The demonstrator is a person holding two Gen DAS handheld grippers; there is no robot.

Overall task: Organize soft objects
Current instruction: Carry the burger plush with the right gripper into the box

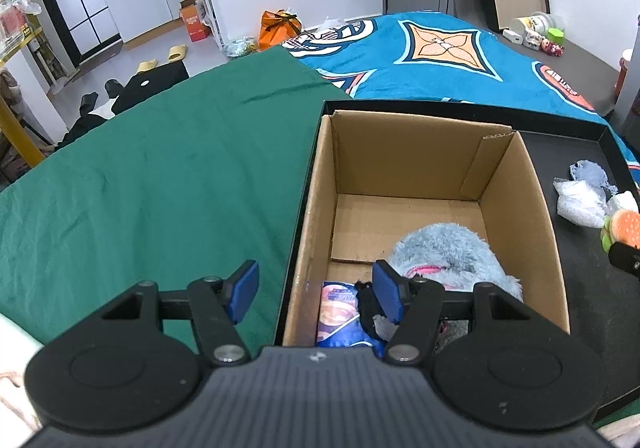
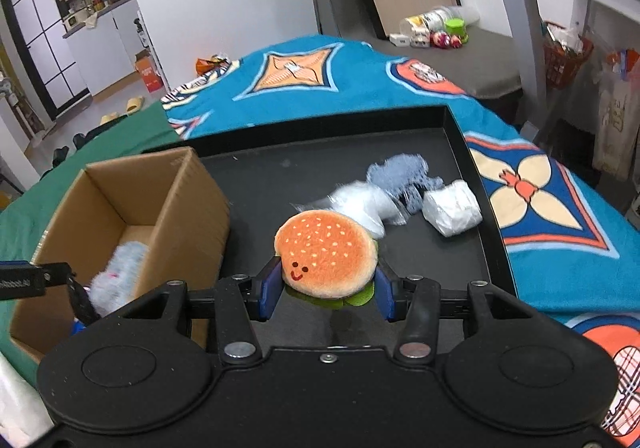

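My right gripper (image 2: pixel 327 290) is shut on a plush burger (image 2: pixel 326 252) with a smiling face, held above the black tray (image 2: pixel 496 208). The same burger (image 1: pixel 622 230) shows at the right edge of the left wrist view. My left gripper (image 1: pixel 316 290) hangs open over the near left wall of the cardboard box (image 1: pixel 520 176), with nothing between its blue pads (image 1: pixel 245 290). In the box lie a fluffy grey-blue plush (image 1: pixel 444 248) with a pink band and a blue printed packet (image 1: pixel 340 312). The box (image 2: pixel 188 192) stands on the tray's left side.
On the tray lie a grey-blue cloth (image 2: pixel 404 170), a clear bag of white filling (image 2: pixel 360 204) and a white wrapped bundle (image 2: pixel 452 210). The tray rests on a bed with a green sheet (image 1: pixel 140 176) and a teal patterned blanket (image 1: pixel 420 56). Clutter sits on a bench (image 2: pixel 436 28) behind.
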